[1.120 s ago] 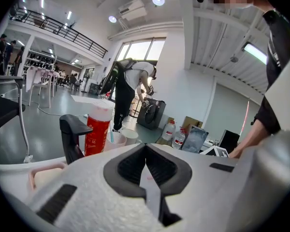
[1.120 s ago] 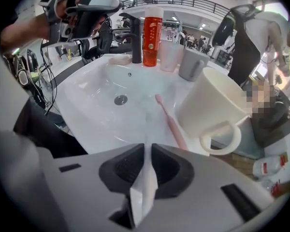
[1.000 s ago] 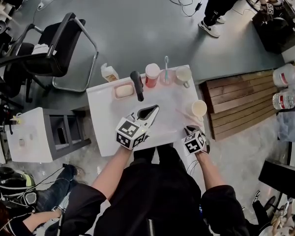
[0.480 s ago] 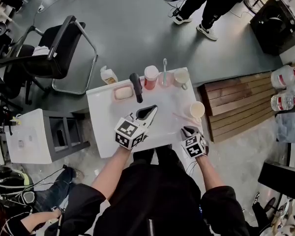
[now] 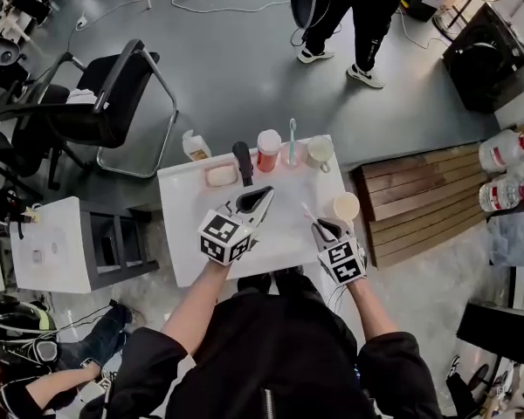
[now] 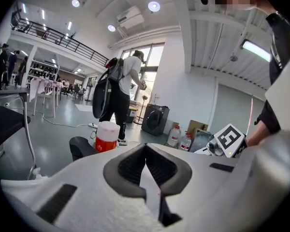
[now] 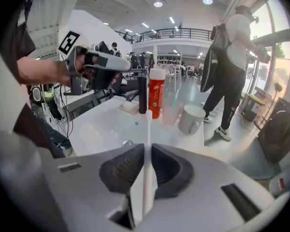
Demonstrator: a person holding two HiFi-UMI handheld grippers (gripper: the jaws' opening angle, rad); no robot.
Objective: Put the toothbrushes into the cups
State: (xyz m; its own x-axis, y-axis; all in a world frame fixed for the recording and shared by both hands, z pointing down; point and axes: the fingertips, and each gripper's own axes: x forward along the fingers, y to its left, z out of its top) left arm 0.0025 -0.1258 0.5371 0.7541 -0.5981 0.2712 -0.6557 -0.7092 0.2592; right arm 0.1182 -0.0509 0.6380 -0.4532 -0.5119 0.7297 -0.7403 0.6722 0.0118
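Three views, one white table (image 5: 185,227).
Head: overhead, steeply down. Gripper views: low, close, along own jaws; all share red bottle (image 7: 156,98).

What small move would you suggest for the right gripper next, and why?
Probably carry the right gripper over the cream cup beside it, ready to lower the brush in. Its jaws are clamped on the white toothbrush, which seems clear of the table, and that cup is nearest and shows no brush, whereas the pink cup at the back holds one.
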